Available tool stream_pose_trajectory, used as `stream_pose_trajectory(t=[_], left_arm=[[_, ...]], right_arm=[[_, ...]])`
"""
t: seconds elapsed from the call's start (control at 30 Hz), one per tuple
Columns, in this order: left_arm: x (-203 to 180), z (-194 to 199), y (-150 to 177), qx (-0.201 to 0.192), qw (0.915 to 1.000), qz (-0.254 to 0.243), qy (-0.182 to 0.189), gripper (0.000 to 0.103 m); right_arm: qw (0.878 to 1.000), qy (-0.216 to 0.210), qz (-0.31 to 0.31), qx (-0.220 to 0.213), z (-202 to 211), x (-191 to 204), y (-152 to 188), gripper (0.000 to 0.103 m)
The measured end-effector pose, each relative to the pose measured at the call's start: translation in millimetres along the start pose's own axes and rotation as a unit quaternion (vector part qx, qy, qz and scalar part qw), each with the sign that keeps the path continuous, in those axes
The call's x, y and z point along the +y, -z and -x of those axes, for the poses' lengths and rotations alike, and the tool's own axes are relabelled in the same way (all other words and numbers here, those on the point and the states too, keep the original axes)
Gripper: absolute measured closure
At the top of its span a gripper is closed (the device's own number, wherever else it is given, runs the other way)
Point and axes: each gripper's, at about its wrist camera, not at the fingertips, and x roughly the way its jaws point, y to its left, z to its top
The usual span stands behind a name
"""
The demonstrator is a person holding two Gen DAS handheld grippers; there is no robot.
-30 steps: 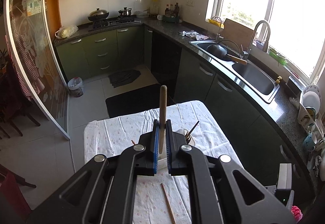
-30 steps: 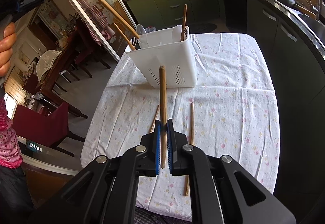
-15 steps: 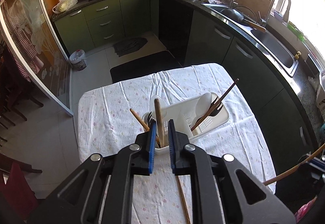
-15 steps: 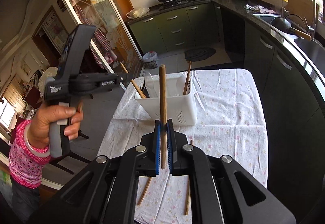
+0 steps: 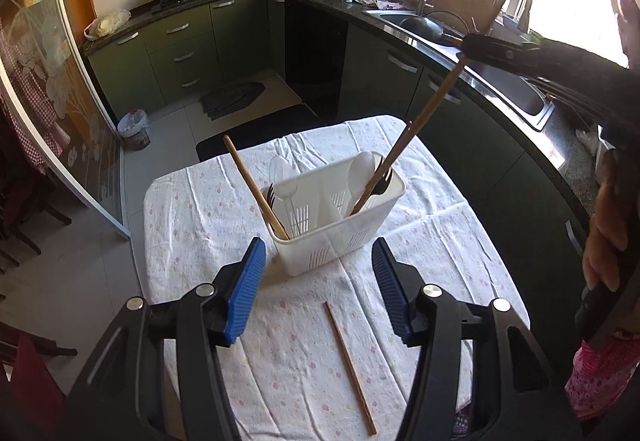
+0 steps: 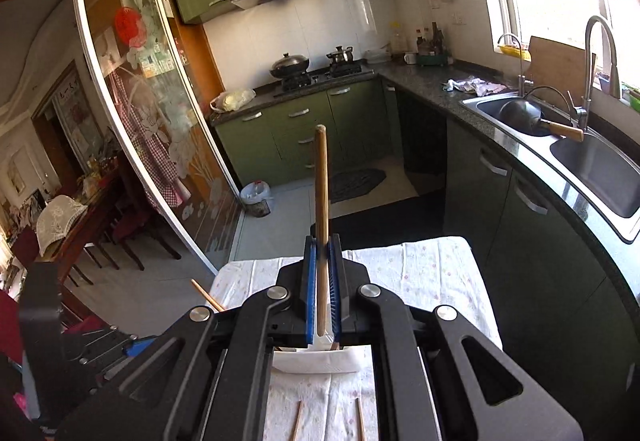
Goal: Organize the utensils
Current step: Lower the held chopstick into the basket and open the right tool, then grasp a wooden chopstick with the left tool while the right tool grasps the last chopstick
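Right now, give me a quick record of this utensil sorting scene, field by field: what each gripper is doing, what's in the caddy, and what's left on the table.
left gripper: open, nothing between its blue pads; jaws have just been opening
right gripper: shut on a wooden chopstick, held above the caddy
caddy: white, two compartments, on the tablecloth
left compartment: chopstick leaning left, black fork, clear spoon
right compartment: white spoon, dark utensil, a chopstick
still on cloth: loose chopstick in front of the caddy

White utensil caddy (image 5: 340,237), pink-flowered white tablecloth (image 5: 440,241), brown wooden chopsticks (image 5: 350,365), green cabinets (image 5: 180,53), blue gripper pads (image 5: 245,291)
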Motion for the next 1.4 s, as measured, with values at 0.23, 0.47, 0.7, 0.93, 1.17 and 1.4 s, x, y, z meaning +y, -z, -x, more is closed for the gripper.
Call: stream_pose_trajectory(t=[0.23,0.47,0.7,0.93,1.17,1.4], left_arm=[[0,-39,38,0.083,0.9963,0.005,0.020,0.048],[-9,-100,76,0.176,0.9838,0.018,0.028,0.047],[-21,-165,108,0.253,0.9666,0.040,0.006,0.054],[-27,-188,120,0.281,0.9581,0.051,-0.020,0.066],[-37,-193,121,0.284,0.9559,0.059,-0.046,0.068],[-65,-195,119,0.275,0.9587,0.055,-0.047,0.097]], right_arm=[[0.998,0.014,0.017,0.067,-62,0,37,0.095],[0.999,-0.012,0.001,0.038,-17,-19,45,0.078],[0.996,-0.021,0.023,0.079,23,-32,83,0.073],[0.991,-0.018,0.041,0.125,24,-45,118,0.068],[0.983,-0.016,0.042,0.176,1,-49,139,0.066],[0.974,0.007,0.046,0.222,-33,-58,157,0.066]])
